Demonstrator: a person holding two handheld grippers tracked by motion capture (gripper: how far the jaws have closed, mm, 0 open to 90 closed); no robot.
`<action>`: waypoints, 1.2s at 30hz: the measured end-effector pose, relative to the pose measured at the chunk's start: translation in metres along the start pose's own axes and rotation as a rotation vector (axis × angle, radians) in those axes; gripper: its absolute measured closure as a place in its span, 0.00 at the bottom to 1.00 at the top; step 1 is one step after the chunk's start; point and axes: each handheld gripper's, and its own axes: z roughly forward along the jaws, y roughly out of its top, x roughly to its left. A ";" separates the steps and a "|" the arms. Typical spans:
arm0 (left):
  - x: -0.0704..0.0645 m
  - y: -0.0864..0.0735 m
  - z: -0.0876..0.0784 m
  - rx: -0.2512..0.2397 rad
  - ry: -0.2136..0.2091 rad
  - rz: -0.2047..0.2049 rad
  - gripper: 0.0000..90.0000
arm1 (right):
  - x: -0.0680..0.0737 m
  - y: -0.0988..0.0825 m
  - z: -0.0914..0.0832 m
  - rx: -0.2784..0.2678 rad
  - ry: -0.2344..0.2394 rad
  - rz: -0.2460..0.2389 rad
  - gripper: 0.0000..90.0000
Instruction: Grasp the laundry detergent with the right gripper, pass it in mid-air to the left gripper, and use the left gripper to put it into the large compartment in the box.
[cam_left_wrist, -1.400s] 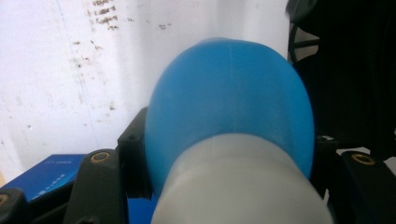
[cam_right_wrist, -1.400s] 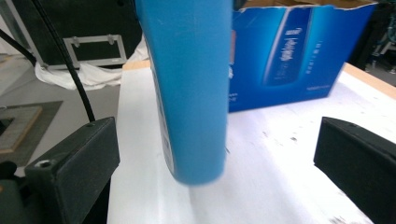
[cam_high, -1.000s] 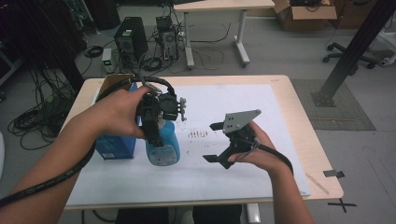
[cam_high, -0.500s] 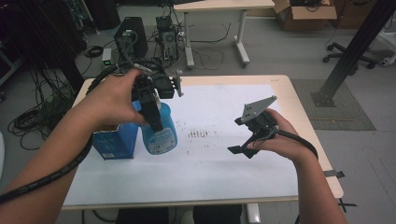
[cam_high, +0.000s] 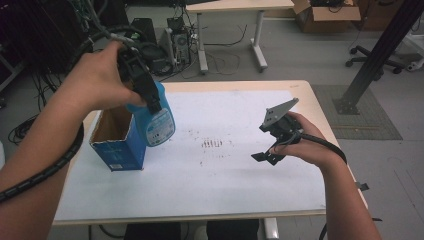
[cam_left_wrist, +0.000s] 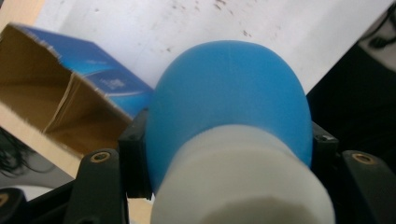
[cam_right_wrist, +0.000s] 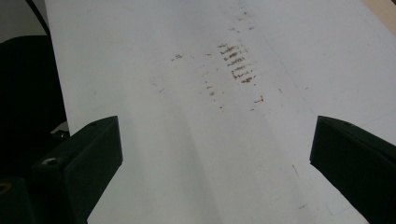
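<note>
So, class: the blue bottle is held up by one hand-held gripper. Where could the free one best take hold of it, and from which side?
On the blue bottle's lower body, coming in from the right: the left hand-held gripper clamps its neck, the blue box blocks the left, and the right hand-held gripper is open.

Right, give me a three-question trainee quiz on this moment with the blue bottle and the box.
1. True or false: the left gripper is shut on the blue bottle, which is off the table.
2. How do the right gripper's jaws stand? A) wide apart with nothing between them B) closed on the bottle C) closed on the box
3. Fill in: the blue cardboard box stands on the white sheet with its top ____.

Key: 1 true; 2 A; 3 open.
</note>
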 end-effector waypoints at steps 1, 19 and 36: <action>0.002 -0.001 -0.002 -0.003 0.002 -0.019 0.42 | 0.000 0.001 -0.001 0.002 -0.002 -0.002 0.03; 0.069 -0.031 -0.029 -0.041 0.016 -0.427 0.42 | -0.004 0.018 0.002 0.113 0.013 -0.028 0.03; 0.106 -0.052 -0.019 0.008 0.036 -0.658 0.42 | -0.012 0.043 -0.005 0.205 0.018 -0.059 0.03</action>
